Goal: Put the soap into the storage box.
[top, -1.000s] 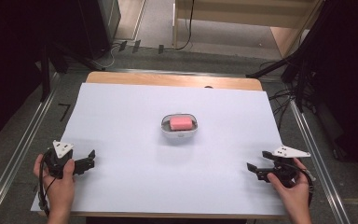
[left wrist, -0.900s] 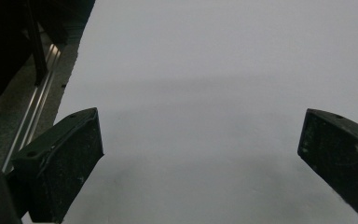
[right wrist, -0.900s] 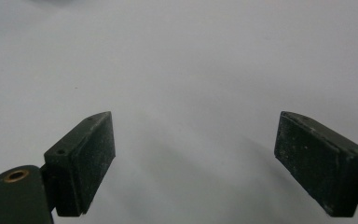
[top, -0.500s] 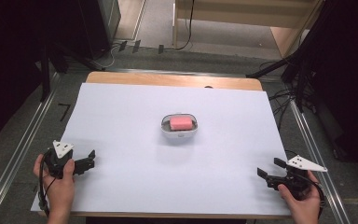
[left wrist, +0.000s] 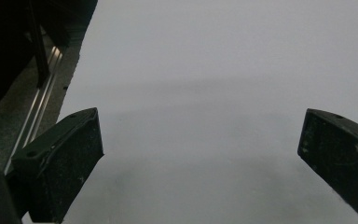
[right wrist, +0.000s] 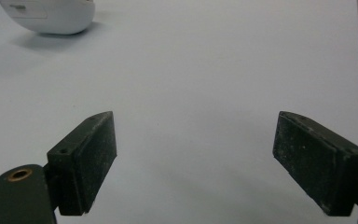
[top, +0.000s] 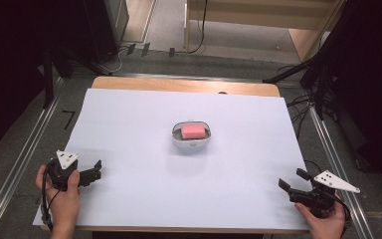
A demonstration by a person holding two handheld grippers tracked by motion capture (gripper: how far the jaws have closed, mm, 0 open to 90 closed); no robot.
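Black and spread wide, both your tongs are empty: the left tongs (top: 92, 172) and right tongs (top: 292, 180) sit low at the near corners of the worktop (top: 129, 129). Ahead, between them and well apart from both, a pink block (top: 193, 130) lies in a white dish (top: 191, 143). That dish looks light; a one-sided nudge could skid it.

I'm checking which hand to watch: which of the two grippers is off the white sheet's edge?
The right gripper: its jaws reach over the white sheet's right edge while its body hangs outside. The left gripper sits over the sheet's near left corner.
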